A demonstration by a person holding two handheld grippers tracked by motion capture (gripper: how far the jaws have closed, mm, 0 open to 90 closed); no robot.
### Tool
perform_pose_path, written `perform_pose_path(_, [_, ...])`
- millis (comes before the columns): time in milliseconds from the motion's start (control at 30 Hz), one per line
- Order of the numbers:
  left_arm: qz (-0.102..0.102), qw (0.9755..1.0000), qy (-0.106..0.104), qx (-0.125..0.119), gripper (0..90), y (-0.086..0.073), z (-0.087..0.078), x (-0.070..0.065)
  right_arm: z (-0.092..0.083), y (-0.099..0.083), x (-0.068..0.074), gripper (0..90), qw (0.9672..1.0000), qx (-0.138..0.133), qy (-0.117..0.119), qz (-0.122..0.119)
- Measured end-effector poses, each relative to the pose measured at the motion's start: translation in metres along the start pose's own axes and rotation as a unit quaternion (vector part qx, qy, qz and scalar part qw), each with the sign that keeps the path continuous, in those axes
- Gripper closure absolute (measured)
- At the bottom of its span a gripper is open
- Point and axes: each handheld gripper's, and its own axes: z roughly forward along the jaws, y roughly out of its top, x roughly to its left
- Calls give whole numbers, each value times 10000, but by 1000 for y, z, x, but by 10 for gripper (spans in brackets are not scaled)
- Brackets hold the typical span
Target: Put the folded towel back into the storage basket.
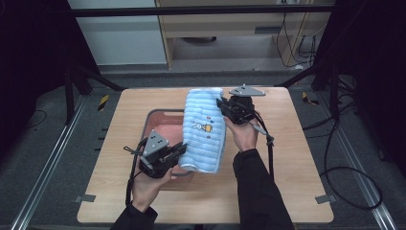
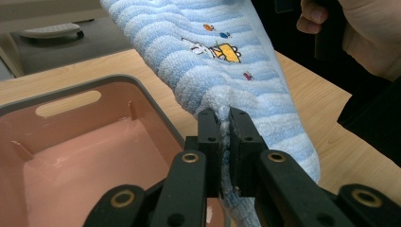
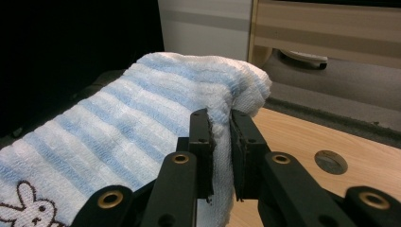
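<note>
A light blue striped towel (image 1: 204, 129) with a small embroidered rabbit picture hangs stretched between my two grippers above the wooden table. My left gripper (image 1: 181, 149) is shut on the towel's near edge, seen up close in the left gripper view, where the towel (image 2: 222, 61) is pinched between the pads of the left gripper (image 2: 224, 116). Farther back, my right gripper (image 1: 221, 104) is shut on the far edge; the towel (image 3: 142, 123) bunches between the pads of the right gripper (image 3: 221, 118). A pink basin (image 1: 158, 125) with a grey rim lies under the towel's left side.
The basin (image 2: 94, 142) looks bare inside and has a slot handle in its wall. The table (image 1: 282, 158) has bare wood to the right. A round hole cover (image 3: 331, 162) sits in the tabletop near the right gripper. Cabinets and cables stand beyond the far edge.
</note>
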Motion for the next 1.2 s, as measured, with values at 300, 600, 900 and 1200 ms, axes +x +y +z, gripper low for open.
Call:
perform_pose_path(300, [-44, 9999, 86, -81, 844, -2, -10, 10, 8, 7, 11, 806, 9999, -51, 105, -12])
perform_pose_path(600, [-88, 9996, 237, -96, 845, -5, -17, 23, 22, 12, 24, 806, 9998, -34, 160, -76])
perform_pose_path(900, [-188, 9991, 349, -137, 845, -9, -27, 36, 36, 20, 39, 805, 9996, -27, 264, -126])
perform_pose_path(1200, [-300, 9984, 460, -117, 845, -11, -37, 46, 50, 24, 52, 806, 9993, 4, 352, -153])
